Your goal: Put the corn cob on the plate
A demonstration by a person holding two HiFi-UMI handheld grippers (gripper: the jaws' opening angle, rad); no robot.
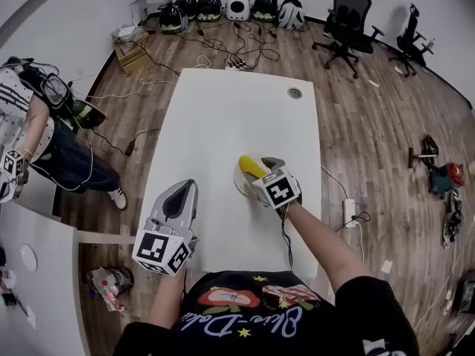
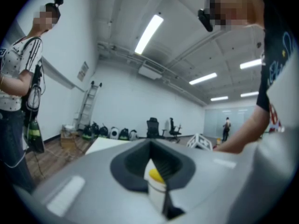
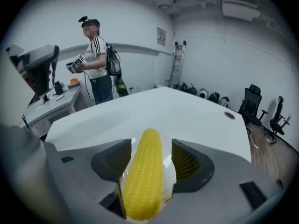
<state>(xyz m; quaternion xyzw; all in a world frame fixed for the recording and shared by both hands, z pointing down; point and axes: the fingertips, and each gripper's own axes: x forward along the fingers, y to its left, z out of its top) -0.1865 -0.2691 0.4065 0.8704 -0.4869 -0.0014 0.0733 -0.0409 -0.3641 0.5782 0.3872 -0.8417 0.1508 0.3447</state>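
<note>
The corn cob [image 3: 145,171] already lies on the plate [image 1: 238,181], in the bench's [image 1: 223,110] near half toward its right edge. Its long axis runs straight between the right claw's [image 3: 150,148] spread jaws, which straddle it without touching. The left claw [image 1: 185,188], pressed together, hangs well apart near the left edge.

Bright, even light through fisheye lenses.
Ceiling strip lights [image 2: 148,31] glare in the left gripper view; the white table [image 1: 237,117] looks washed out, shadows faint. Edges bend and darken. The left gripper view's foreground is soft; the corn cob [image 3: 142,176] is crisp.
</note>
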